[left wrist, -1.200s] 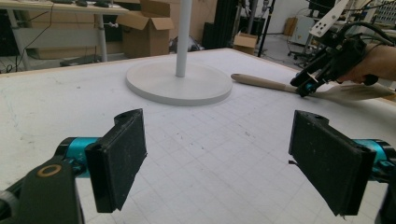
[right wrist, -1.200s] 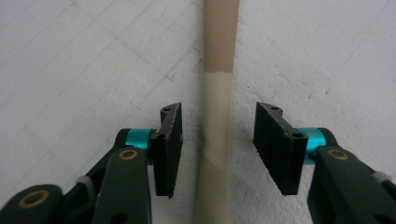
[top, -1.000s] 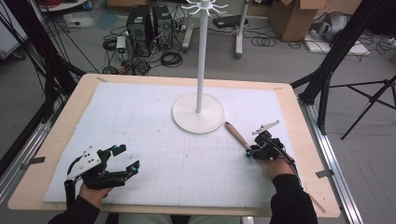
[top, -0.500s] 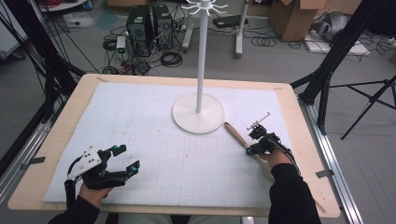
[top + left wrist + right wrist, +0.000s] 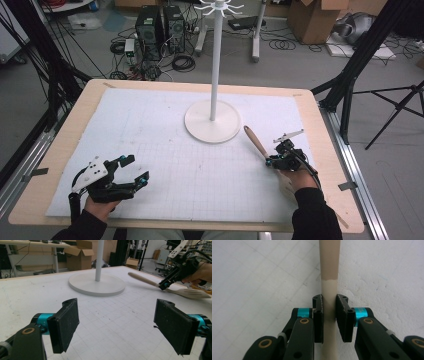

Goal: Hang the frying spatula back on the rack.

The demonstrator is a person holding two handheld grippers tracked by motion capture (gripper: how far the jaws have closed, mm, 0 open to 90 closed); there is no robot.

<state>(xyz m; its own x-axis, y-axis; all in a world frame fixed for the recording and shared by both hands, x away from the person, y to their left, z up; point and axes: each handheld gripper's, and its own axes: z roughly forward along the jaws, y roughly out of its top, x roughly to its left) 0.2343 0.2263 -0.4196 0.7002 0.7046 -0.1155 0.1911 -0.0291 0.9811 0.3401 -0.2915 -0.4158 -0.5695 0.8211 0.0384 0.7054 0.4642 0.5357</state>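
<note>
Cluttered workshop floor lies beyond the table: black computer towers (image 5: pixel 161 31) and coiled cables at the back left, cardboard boxes (image 5: pixel 314 19) at the back right, black tripod legs to either side; nearer, a pale wooden tabletop (image 5: pixel 60 150) carries a white gridded mat (image 5: pixel 165 150), flat and bare over most of its width.

At the left, the left gripper (image 5: pixel 131 169) rests low over the near corner of the mat, its two black jaws standing wide apart with nothing between them, as the left gripper view (image 5: pixel 117 325) makes plain; it looks idle, waiting its turn.

At the middle, a tall white stand with a round disc base (image 5: pixel 212 121) and a ring of hooks (image 5: pixel 218 7) at its top rises from the far half of the mat.

At the right, the right gripper (image 5: pixel 270 161) has just been closing, and its jaws now clamp the handle of a light wooden slotted spatula (image 5: pixel 255 141), which lies on the mat just right of the disc base, handle end pointing toward the stand; the right gripper view (image 5: pixel 329 312) shows both pads pressed on the shaft.

The step in hand seems to be the grasp itself; the next move probably calls for a steady lift, keeping the long handle from swinging into the white pole, should the hooks be its destination.
</note>
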